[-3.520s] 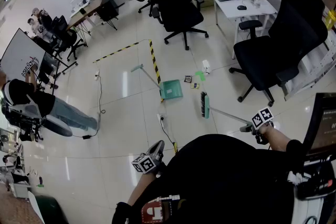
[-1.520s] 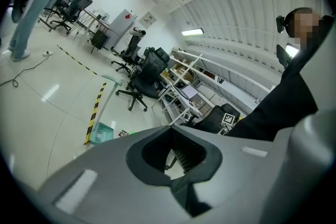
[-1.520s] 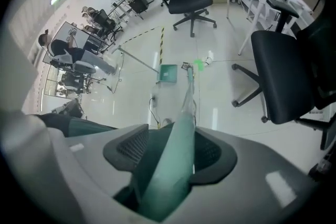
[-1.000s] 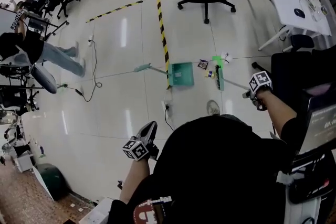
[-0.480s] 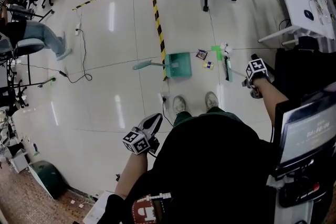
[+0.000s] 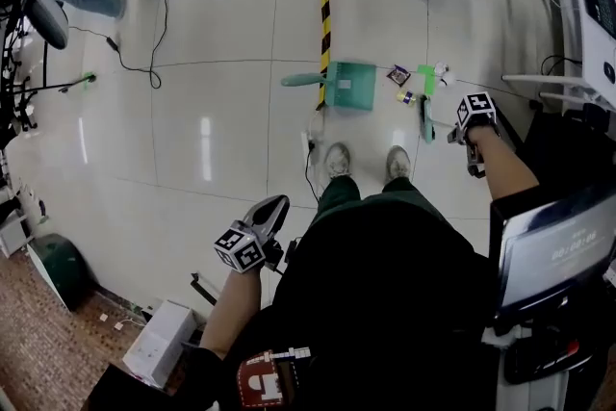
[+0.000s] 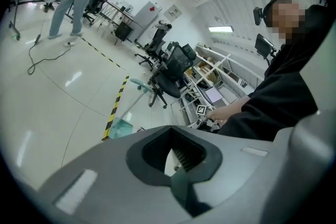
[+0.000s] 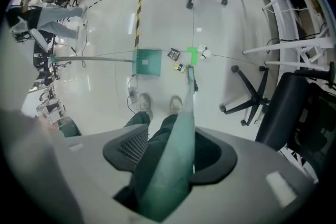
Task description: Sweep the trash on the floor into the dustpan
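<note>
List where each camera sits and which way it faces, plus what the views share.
Head view: on the head, steeply down at the floor; torso, shoes, left gripper, right gripper.
Left gripper view: on the left gripper, low across the floor; its shut fingers, the person's sleeve.
Right gripper view: on the right gripper, down along the held broom; legs, shoes.
Shared: all three show the dustpan.

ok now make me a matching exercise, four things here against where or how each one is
1 dustpan
2 broom
3 left tongs
4 trash

a shut, holding nothing
b loose on the floor beside the broom head
c gripped by the right tongs
d on the floor beside the striped tape

Pairs: 1-d, 2-c, 3-a, 4-b
</note>
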`<act>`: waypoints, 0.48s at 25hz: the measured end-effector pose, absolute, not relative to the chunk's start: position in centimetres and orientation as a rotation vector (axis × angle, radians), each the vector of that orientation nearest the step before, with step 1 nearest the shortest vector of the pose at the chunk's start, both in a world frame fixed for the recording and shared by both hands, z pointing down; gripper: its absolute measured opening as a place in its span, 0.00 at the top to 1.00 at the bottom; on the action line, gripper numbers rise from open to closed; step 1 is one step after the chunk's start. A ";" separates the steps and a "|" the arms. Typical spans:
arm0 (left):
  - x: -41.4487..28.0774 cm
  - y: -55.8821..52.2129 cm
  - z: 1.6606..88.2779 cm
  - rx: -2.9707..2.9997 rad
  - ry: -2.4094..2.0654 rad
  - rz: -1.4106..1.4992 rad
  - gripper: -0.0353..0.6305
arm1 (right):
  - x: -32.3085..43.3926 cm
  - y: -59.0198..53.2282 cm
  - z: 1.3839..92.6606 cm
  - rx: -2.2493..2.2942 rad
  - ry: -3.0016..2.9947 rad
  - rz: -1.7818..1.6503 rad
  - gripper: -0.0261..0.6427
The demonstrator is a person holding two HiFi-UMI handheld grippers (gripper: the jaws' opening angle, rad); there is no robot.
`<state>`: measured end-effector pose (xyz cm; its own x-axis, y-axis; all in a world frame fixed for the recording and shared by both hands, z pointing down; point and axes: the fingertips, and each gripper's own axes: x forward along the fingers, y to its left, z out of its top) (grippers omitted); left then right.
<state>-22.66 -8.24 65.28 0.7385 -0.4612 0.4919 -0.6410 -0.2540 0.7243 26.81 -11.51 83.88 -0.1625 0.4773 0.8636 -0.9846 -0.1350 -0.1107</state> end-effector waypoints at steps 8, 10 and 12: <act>-26.5 -6.3 66.0 1.857 -0.891 0.179 0.95 | 21.7 -14.4 84.9 0.815 -0.889 1.578 0.59; -26.8 -6.0 66.2 1.854 -0.895 0.164 0.95 | 20.8 -14.8 84.7 0.811 -0.899 1.577 0.59; -27.1 -6.0 66.0 1.852 -0.897 0.154 0.95 | 19.8 -15.2 84.5 0.806 -0.912 1.581 0.59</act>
